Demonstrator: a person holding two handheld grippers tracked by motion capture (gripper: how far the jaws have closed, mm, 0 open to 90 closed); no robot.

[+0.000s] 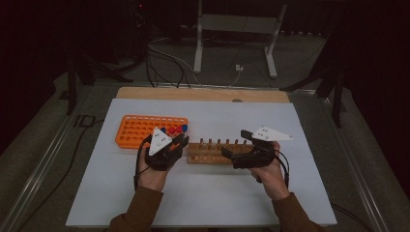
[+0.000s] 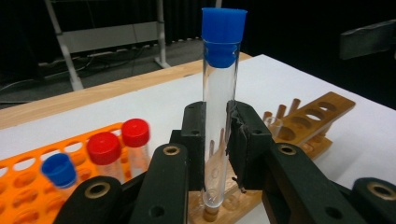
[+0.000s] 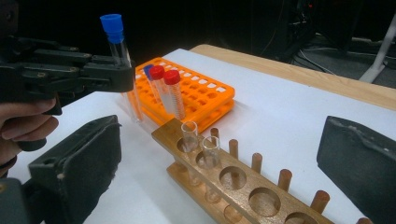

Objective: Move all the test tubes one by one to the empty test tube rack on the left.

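White table top (image 1: 203, 203): carries both racks, with both hands coming in from 6 o'clock in the high view.
Orange rack (image 1: 133, 131): plastic, many round holes, lying at 10 o'clock from the table's middle; two red-capped tubes (image 3: 169, 93) and one blue-capped one stand at its right end.
Wooden rack (image 1: 212, 152): near the middle of the table, just right of the orange rack, with a row of pegs along its far edge; in the right gripper view two open glass tubes (image 3: 200, 154) stand in its end holes.
Left gripper (image 1: 180, 145): held at the wooden rack's left end, at 9 o'clock from it; its jaws are closed on the clear wall of a tube.
Right gripper (image 1: 237, 147): over the wooden rack's right half, at 3 o'clock from the left gripper; its jaws stand wide apart with nothing between them.
Blue-capped tube (image 2: 219, 100): upright between the left jaws, gripped about midway down, blue cap well above the pads, rounded bottom just over the wooden rack's end; whether it touches the wood cannot be told.
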